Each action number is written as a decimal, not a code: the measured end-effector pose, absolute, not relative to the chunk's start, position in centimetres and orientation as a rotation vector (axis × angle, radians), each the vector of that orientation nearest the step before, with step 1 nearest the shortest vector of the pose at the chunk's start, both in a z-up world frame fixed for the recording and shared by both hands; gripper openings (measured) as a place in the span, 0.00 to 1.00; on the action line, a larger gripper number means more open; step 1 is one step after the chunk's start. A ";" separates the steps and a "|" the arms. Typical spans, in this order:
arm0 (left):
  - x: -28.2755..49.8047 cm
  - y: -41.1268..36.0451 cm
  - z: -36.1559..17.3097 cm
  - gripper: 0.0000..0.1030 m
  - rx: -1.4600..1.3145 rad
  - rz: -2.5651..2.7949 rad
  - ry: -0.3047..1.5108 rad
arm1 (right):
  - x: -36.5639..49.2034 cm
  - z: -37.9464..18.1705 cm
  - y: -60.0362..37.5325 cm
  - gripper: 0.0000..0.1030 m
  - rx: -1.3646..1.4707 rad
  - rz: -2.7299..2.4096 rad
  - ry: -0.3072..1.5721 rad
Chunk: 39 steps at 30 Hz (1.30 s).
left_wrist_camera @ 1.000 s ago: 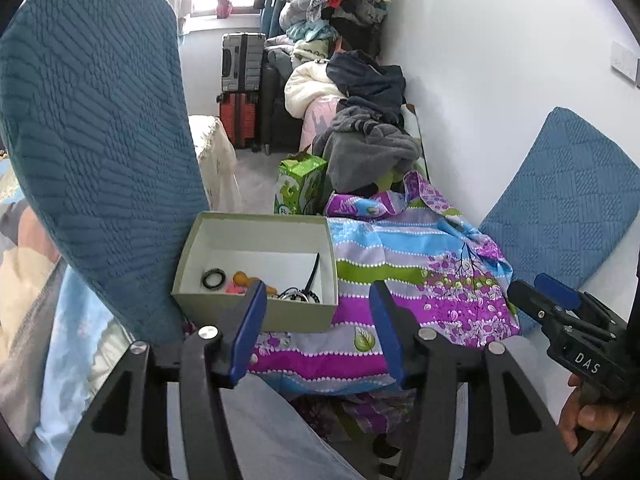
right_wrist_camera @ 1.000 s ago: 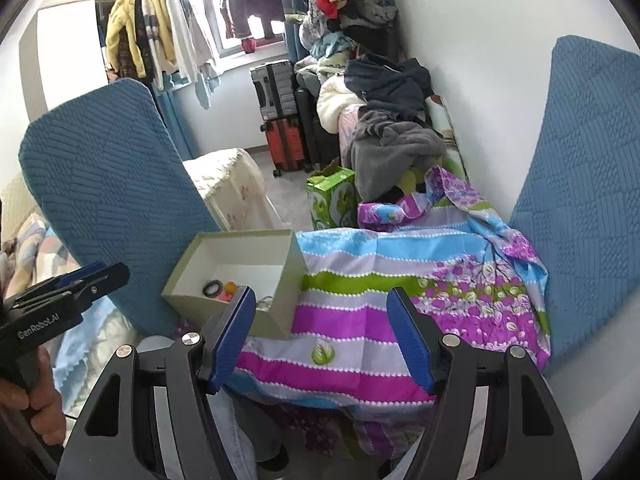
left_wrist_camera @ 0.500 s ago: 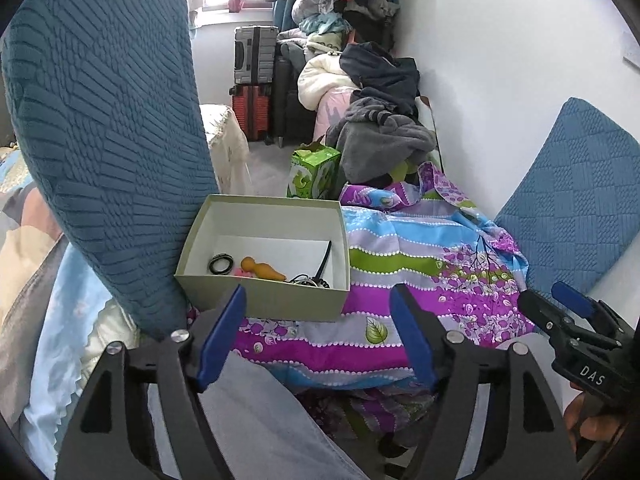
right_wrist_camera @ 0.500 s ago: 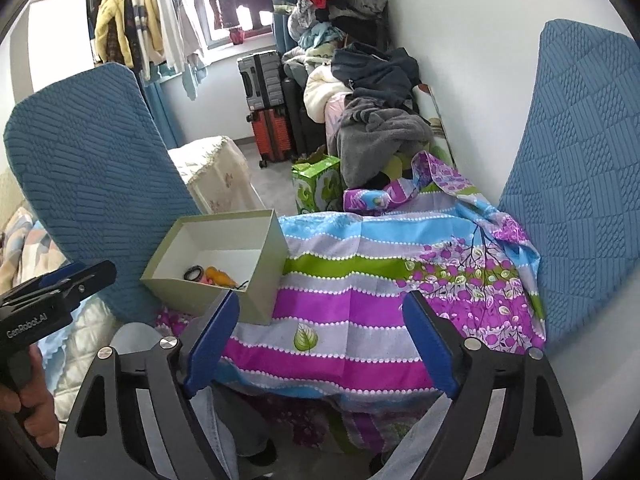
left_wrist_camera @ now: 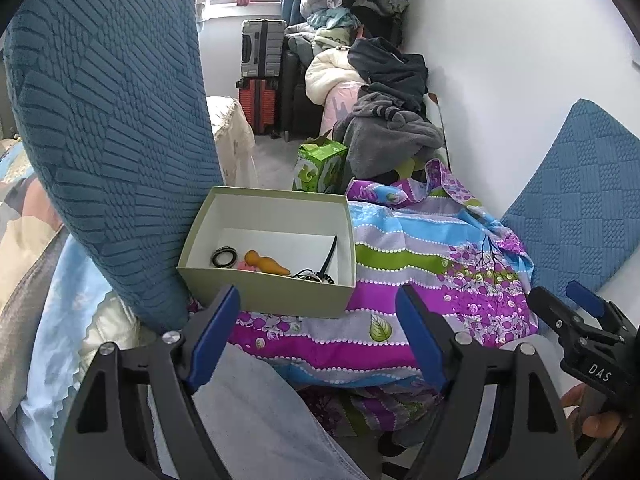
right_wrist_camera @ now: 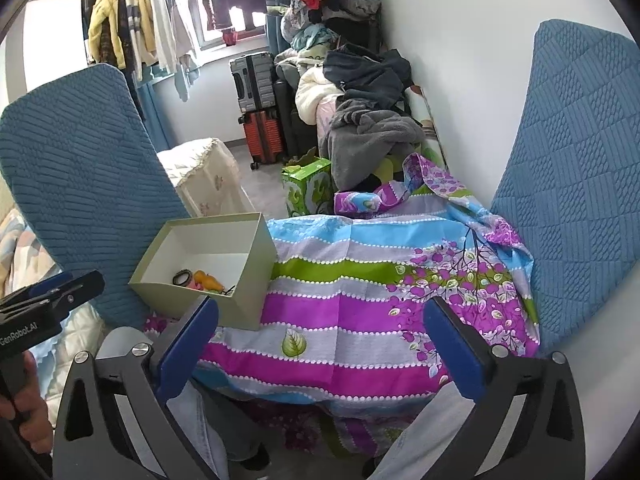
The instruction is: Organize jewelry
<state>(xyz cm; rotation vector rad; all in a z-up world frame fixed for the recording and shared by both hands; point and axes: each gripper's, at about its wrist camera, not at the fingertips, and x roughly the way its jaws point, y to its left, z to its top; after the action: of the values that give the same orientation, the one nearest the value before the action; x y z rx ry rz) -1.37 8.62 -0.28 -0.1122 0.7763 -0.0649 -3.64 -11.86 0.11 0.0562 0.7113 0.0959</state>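
Blue-padded left gripper [left_wrist_camera: 316,334]: jaws standing wide, nothing between them, having just been opening | right gripper [right_wrist_camera: 320,346]: jaws widest, empty, just opening | jewelry box [left_wrist_camera: 256,296] sitting open on striped cloth [left_wrist_camera: 420,264], left side | black ring [left_wrist_camera: 225,258], orange piece [left_wrist_camera: 266,263] lying inside

Your pale green open cardboard box [left_wrist_camera: 256,304] hides part of its tangled dark jewelry [left_wrist_camera: 314,276] behind the near wall, lower centre; pieces too small to identify.

Pale green box [left_wrist_camera: 276,300], white inside; striped cloth [right_wrist_camera: 360,280] — magenta, blue, green, dotted white; textured teal cushions [left_wrist_camera: 108,120] — orange trinket [left_wrist_camera: 266,263].
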 end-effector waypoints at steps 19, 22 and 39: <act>-1.4 8.4 -0.3 0.80 -0.085 -0.049 0.782 | -3.8 0.0 -11.7 1.00 0.028 0.077 0.708; -1.4 8.4 -0.2 0.81 -0.084 -0.046 0.783 | -3.9 0.1 -11.4 1.00 0.021 0.085 0.703; -1.2 9.1 -0.1 0.82 -0.091 -0.023 0.790 | -3.3 0.0 -11.1 1.00 0.004 0.088 0.703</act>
<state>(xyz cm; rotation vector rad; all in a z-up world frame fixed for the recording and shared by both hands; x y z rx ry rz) -1.22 9.11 -0.06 -0.0907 0.7900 -0.0230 -3.31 -11.06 0.05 0.0043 0.7026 0.0882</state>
